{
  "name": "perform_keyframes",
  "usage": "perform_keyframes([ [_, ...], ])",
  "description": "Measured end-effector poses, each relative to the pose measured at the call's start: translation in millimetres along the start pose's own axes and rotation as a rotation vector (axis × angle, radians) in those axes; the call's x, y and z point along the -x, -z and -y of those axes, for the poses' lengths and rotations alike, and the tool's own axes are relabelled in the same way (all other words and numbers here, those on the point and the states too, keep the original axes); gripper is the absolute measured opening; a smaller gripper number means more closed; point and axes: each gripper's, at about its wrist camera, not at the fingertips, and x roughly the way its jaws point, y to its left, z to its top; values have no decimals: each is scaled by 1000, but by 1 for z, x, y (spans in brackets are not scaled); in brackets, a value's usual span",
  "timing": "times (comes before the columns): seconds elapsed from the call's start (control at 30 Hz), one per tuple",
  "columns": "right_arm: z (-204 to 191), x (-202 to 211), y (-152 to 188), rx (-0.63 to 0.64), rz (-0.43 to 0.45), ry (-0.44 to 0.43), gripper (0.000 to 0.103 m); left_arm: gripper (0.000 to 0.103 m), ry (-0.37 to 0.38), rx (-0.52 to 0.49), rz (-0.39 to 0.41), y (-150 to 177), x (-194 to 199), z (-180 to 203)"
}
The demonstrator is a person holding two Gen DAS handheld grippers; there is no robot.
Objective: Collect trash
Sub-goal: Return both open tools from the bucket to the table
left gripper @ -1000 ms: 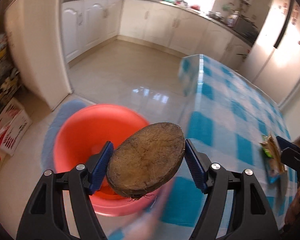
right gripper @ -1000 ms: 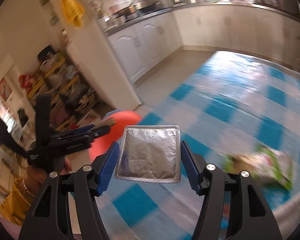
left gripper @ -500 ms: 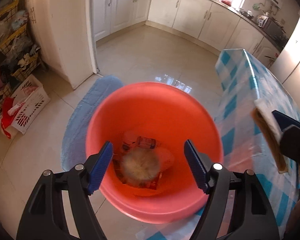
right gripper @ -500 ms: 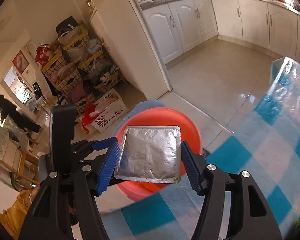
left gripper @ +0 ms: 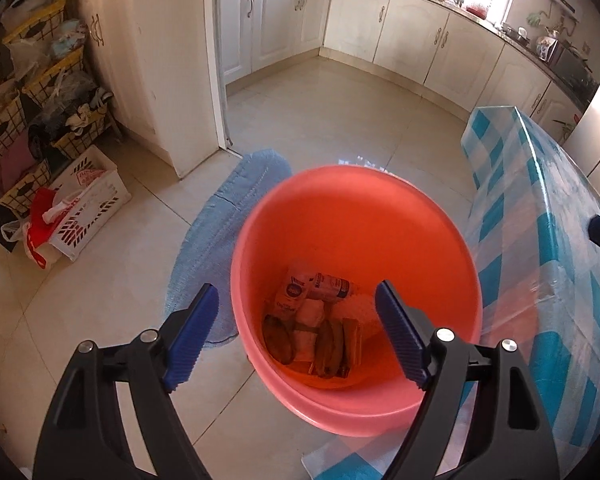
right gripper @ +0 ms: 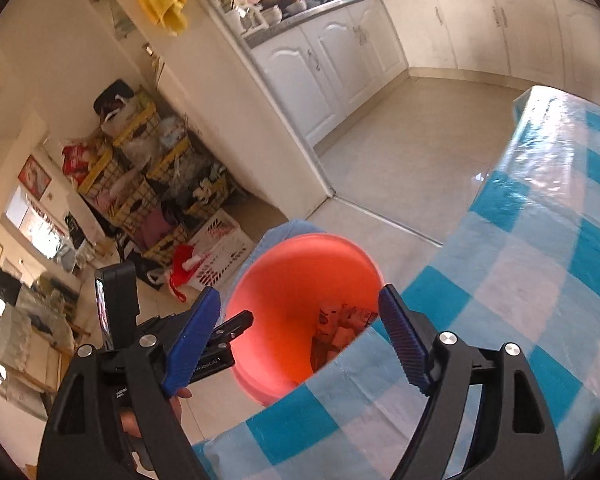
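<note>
In the left wrist view, a white slatted crate (left gripper: 88, 204) with a red bag sits on the floor at nine o'clock, below yellow wire baskets of clutter. A blue mat (left gripper: 224, 240) lies on the tiles just left of centre, its edge running under the red bucket (left gripper: 356, 224) that fills the middle. The left tool (left gripper: 296, 332) hangs over the bucket with its blue pads spread wide and nothing between them; its jaws have just been opening. At the bucket's bottom lies the collected trash (left gripper: 312, 328): wrappers, a small labelled bottle and brown flat pieces, seen between the pads. At three o'clock the table (left gripper: 548, 240), covered in a blue-and-white checked cloth, stands touching or just beside the bucket's rim.

In the right wrist view, the left tool's black body, with a hand under it, shows at eight o'clock, beside the bucket (right gripper: 296, 272). The right tool (right gripper: 300, 340) is also spread wide and empty, jaws just opened further, pointing at the bucket's mouth over the table corner (right gripper: 520, 280). Some trash (right gripper: 340, 328) shows inside the bucket, partly hidden by the cloth edge. White cabinets (right gripper: 340, 60) run along twelve o'clock.
</note>
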Motion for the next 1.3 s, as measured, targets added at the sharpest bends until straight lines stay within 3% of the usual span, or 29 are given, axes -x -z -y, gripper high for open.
perform_keyframes([
  [0.07, 2, 12, 2, -18, 23, 15, 88, 81, -3, -8, 10, 0, 6, 4],
  [0.27, 16, 56, 24, -54, 89, 103, 88, 82, 22, -73, 72, -1, 29, 28],
  [0.47, 24, 98, 52, -83, 162, 201, 89, 86, 108, -127, 109, 2, 51, 62],
  [0.9, 59, 186, 115, -203, 285, 384, 89, 86, 264, -313, 101, 38, 86, 142],
  [1.3, 94, 252, 167, -346, 372, 506, 89, 86, 378, -431, 75, 69, 111, 191],
])
